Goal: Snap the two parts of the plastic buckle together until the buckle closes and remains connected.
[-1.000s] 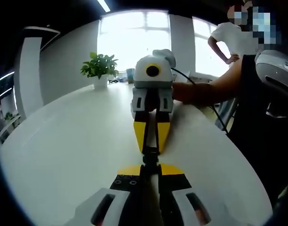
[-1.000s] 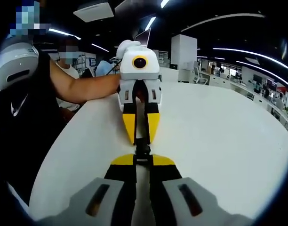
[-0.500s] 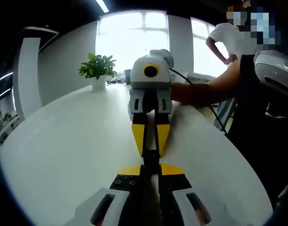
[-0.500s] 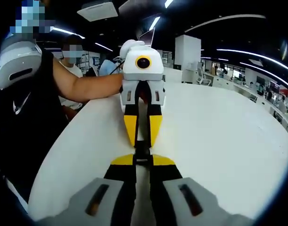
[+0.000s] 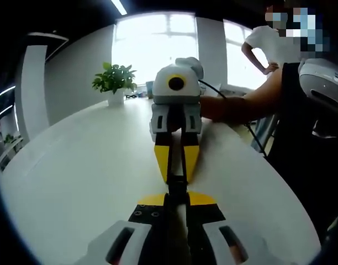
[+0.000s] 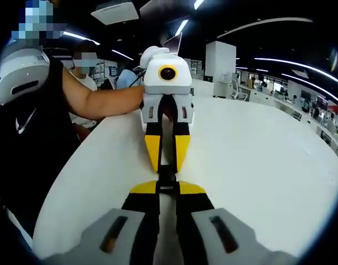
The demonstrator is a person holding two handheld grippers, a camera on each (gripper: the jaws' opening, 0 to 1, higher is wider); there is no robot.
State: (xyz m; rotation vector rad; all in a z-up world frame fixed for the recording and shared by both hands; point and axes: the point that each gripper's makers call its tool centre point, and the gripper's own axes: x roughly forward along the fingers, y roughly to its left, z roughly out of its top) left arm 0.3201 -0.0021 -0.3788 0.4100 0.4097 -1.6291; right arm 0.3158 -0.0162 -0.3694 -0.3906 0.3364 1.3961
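Tip to tip over the white round table point(image 5: 75, 182); the left gripper point(image 5: 177, 194) and right gripper point(image 6: 167, 184) each pinch tight on a half of the small black plastic buckle point(image 6: 167, 175); since a second ago the gap has narrowed; halves look seated, hard to confirm.

The left gripper point(image 5: 177, 194) clamps the black buckle point(image 5: 177, 185), meeting the right gripper point(image 5: 176, 172) tip to tip above the white table point(image 5: 80, 176).
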